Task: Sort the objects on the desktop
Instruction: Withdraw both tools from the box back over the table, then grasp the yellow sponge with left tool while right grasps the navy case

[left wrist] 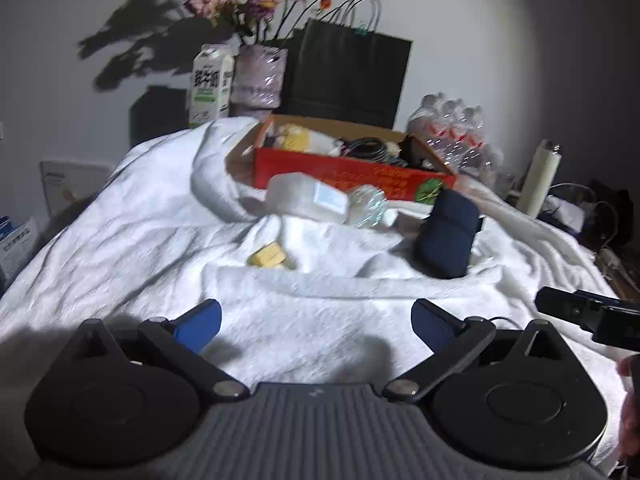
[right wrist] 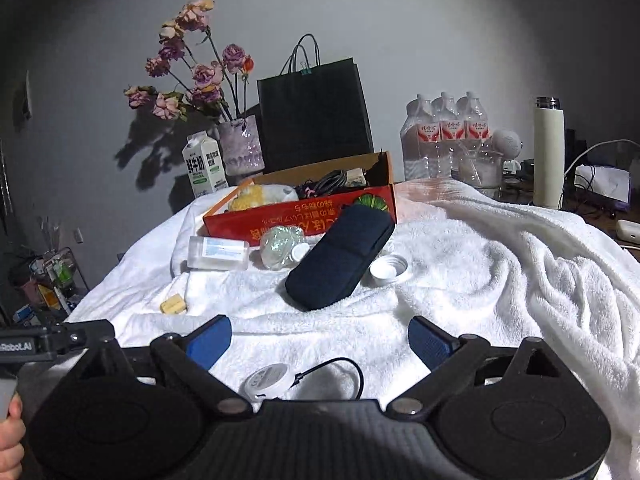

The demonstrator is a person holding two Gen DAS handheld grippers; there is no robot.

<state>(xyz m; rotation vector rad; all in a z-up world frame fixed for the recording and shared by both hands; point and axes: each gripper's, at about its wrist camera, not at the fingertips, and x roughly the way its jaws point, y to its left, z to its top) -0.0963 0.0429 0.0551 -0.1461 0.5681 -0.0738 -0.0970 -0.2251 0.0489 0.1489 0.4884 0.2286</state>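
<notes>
A red cardboard box [right wrist: 300, 216] [left wrist: 340, 176] holding cables and soft items stands at the back of a white towel [right wrist: 460, 280] [left wrist: 140, 240]. In front of it lie a clear plastic jar [right wrist: 218, 254] [left wrist: 306, 198], a crumpled clear bottle [right wrist: 282, 246] [left wrist: 366, 206], a dark blue case [right wrist: 340, 258] [left wrist: 446, 236], a white lid [right wrist: 388, 268] and a small yellow block [right wrist: 173, 305] [left wrist: 268, 257]. A white round disc with a black cord [right wrist: 268, 380] lies between my right gripper's fingers. My right gripper [right wrist: 320, 340] is open and empty. My left gripper [left wrist: 316, 324] is open and empty over bare towel.
Behind the box stand a milk carton [right wrist: 204, 168] [left wrist: 210, 84], a vase of flowers [right wrist: 240, 148], a black paper bag [right wrist: 316, 116] [left wrist: 348, 76], a pack of water bottles [right wrist: 444, 136] and a white flask [right wrist: 550, 152]. Cables and clutter lie at the right edge.
</notes>
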